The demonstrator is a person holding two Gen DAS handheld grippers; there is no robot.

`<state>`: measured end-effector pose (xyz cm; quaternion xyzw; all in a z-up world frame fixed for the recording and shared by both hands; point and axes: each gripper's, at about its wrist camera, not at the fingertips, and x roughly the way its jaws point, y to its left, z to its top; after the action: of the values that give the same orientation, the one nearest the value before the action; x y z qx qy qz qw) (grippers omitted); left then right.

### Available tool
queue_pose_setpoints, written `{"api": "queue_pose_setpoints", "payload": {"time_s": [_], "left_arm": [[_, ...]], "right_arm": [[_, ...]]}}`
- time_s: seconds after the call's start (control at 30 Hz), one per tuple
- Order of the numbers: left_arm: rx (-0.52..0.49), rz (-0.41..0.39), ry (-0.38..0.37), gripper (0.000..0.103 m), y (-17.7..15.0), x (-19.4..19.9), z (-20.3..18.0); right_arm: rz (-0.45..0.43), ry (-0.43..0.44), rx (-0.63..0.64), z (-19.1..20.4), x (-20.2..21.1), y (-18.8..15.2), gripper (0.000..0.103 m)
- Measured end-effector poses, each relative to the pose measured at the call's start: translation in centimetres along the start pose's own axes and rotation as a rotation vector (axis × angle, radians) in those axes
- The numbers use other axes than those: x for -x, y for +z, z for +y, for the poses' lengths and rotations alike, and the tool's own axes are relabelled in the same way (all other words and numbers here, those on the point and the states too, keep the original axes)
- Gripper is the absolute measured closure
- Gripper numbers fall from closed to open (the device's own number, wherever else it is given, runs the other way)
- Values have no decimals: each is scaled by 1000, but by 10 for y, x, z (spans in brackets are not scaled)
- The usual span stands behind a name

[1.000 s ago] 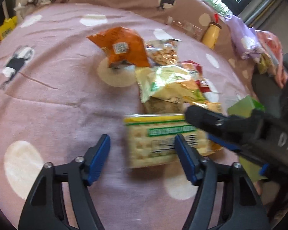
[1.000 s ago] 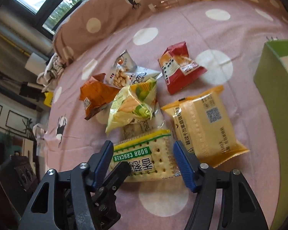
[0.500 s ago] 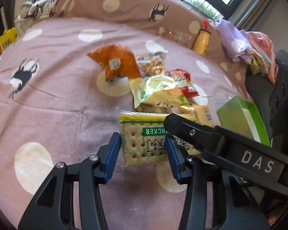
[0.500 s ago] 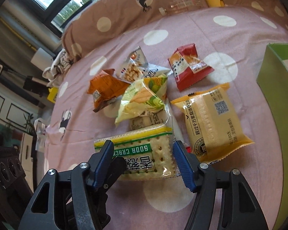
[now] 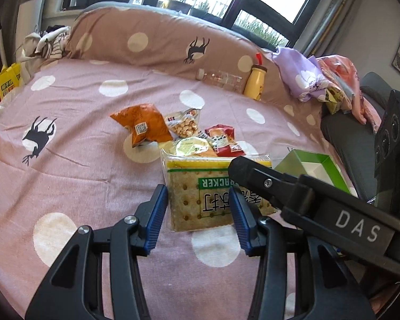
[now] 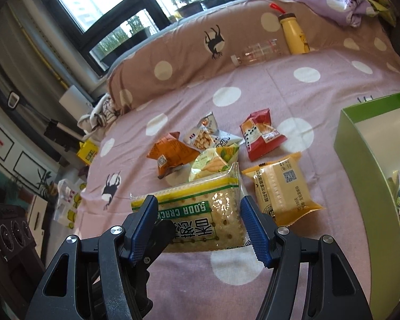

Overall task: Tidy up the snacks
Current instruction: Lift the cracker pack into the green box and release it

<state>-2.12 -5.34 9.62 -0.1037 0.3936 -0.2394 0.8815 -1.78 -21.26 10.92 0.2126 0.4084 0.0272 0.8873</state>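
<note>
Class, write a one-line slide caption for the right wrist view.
Both grippers bracket a clear-wrapped soda cracker packet beside an open green cardboard box.

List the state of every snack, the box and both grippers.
soda cracker pack: lifted, clamped by both grippers
left gripper: shut on pack
right gripper: shut on pack
green box: open, one packet inside
orange bag: lying on the bedspread
yellow pack: lying flat

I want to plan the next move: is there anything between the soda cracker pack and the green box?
Yes. The yellow biscuit pack lies on the bed between the soda cracker pack and the green box. Both grippers, left and right, have the cracker pack between their fingers, so it can probably be carried over it.
</note>
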Motion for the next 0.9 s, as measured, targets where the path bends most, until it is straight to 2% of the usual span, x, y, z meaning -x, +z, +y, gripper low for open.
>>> {"api": "queue_pose_setpoints", "payload": {"time_s": [0.57, 0.9], "left_arm": [[-22, -49, -14, 58, 0, 20, -15], [-32, -65, -24, 58, 0, 25, -17]], "right_arm": [[-96, -1, 50, 8, 27, -4, 36], [-121, 0, 59, 9, 35, -5, 36]]}}
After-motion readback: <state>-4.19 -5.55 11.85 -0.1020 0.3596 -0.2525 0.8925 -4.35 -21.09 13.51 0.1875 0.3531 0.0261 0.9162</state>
